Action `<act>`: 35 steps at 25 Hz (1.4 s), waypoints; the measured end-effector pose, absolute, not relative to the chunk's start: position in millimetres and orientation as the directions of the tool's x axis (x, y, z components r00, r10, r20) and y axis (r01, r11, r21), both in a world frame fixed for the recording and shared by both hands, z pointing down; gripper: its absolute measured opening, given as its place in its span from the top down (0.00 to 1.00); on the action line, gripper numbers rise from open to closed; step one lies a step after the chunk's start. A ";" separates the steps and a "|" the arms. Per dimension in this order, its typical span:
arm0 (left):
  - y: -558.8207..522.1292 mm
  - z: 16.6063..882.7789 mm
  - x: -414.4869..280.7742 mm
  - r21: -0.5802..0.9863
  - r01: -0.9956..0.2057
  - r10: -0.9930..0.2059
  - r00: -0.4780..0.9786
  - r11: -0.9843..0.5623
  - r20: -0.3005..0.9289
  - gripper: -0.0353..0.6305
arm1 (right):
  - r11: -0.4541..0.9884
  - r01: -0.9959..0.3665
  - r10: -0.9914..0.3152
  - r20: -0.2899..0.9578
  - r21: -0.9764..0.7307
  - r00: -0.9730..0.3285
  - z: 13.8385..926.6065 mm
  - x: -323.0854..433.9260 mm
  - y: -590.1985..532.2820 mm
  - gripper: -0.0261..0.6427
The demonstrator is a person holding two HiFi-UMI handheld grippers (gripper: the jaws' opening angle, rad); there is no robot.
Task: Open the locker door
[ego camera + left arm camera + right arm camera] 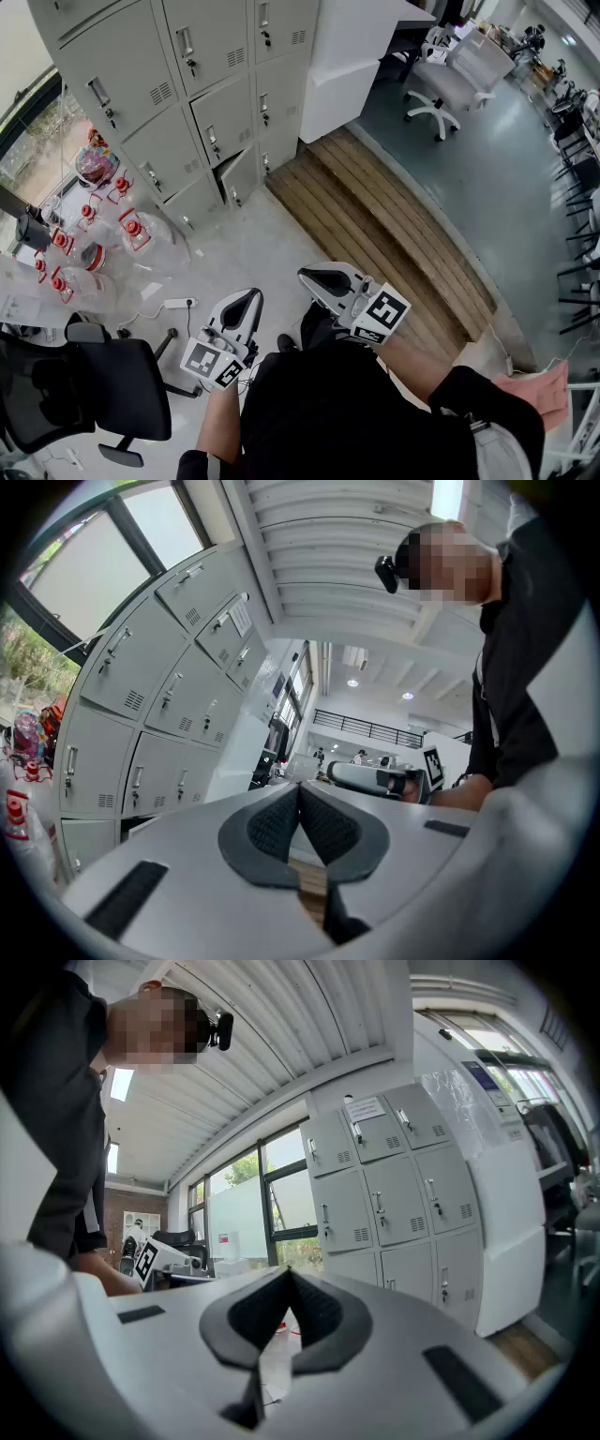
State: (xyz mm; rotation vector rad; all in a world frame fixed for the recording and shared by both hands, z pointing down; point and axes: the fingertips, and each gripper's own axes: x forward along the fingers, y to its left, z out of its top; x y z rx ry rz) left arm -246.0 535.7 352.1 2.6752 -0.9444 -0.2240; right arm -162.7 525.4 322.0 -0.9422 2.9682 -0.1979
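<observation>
Grey lockers [187, 94], one door [240, 176] ajar, face two tools: left hand-held gripper [247, 296] and right hand-held gripper [315, 277], both closed, empty.

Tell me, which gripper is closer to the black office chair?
Left. The left gripper is beside the black office chair; the right gripper is farther away, past the left one.

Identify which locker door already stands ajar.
The bottom-row door of the middle column: its edge swings out from the frame, leaving a dark gap, while the other locker doors sit flush.
</observation>
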 end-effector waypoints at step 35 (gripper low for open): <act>494.0 398.1 -216.0 0.401 -0.551 -0.597 0.803 -0.732 0.013 0.93 | 0.726 -0.658 -0.668 0.019 -0.199 -0.744 341.1 -110.8 482.8 0.94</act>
